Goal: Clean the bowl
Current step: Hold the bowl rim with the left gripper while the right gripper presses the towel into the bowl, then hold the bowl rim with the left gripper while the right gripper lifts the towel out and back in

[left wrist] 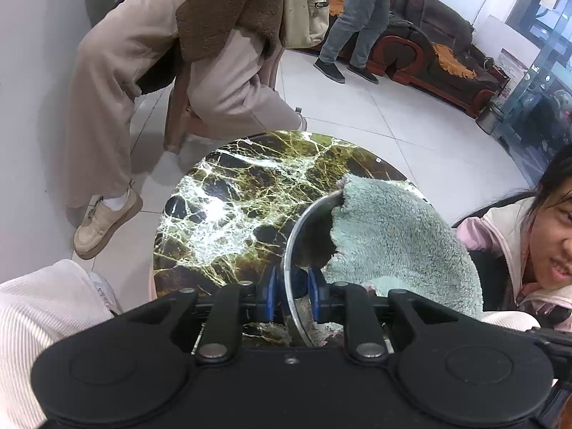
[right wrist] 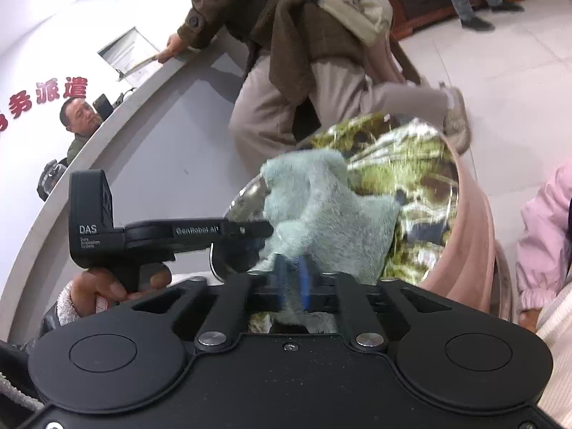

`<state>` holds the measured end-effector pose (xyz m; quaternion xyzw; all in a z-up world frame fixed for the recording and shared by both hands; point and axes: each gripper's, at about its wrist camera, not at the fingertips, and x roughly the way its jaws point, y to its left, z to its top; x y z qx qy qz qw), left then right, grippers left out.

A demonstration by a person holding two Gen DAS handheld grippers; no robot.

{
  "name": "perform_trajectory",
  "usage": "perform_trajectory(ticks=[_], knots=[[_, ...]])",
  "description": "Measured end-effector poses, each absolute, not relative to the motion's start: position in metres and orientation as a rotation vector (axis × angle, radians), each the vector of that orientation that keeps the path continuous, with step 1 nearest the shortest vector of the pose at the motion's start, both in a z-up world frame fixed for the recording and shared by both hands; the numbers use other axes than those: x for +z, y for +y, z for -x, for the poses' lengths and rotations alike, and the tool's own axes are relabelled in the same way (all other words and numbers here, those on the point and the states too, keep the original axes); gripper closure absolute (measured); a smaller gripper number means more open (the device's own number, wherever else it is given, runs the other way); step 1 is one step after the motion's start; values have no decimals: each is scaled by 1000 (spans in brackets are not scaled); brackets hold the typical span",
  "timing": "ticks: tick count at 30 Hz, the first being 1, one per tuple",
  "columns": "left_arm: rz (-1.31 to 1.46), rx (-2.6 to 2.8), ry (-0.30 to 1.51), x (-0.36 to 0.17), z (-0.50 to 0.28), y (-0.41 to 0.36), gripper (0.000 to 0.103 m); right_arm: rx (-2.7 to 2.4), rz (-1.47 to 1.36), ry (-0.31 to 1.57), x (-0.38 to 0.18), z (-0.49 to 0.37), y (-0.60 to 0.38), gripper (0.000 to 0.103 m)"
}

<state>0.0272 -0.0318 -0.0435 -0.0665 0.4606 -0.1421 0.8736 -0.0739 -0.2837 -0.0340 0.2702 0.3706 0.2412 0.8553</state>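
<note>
A: Left gripper [left wrist: 291,298] clamps the steel bowl's [left wrist: 296,228] rim; right gripper [right wrist: 293,279] is clenched on the green cloth [right wrist: 321,207].

B: And the bowl?

A: On the marble table [left wrist: 228,207], cloth draped inside. Wiping is under way; next likely calls for sweeping cloth around the wall.

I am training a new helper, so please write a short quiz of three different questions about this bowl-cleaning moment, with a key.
1. True or false: the left claw grips the rim of the round shiny metal bowl.
2. What does the right claw pinch? A) a yellow sponge B) the fluffy pale green cloth C) nothing
3. Fill in: the bowl sits on a round table with a dark, yellow-veined ______ top.

Key: 1 true; 2 B; 3 marble
</note>
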Motion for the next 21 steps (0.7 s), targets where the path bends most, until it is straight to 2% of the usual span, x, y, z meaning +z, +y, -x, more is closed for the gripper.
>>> perform_trajectory(ticks=[6, 7, 9, 11, 13, 17, 21], knots=[[140, -309, 960, -45, -29, -31, 85, 493, -526, 741, -11, 67, -287, 99], [143, -311, 960, -45, -29, -31, 85, 456, -491, 752, -8, 66, -286, 96], [145, -315, 961, -46, -29, -30, 85, 415, -391, 764, -7, 68, -282, 84], [139, -322, 961, -46, -31, -30, 85, 419, -307, 766, -6, 76, -280, 65], [132, -329, 963, -46, -32, -30, 85, 426, -223, 767, -5, 83, -277, 56], [106, -341, 964, -45, -34, -33, 85, 499, 239, 766, -11, 99, -246, 34], [89, -341, 968, -44, -36, -36, 84, 635, 596, 661, -24, 102, -224, 28]])
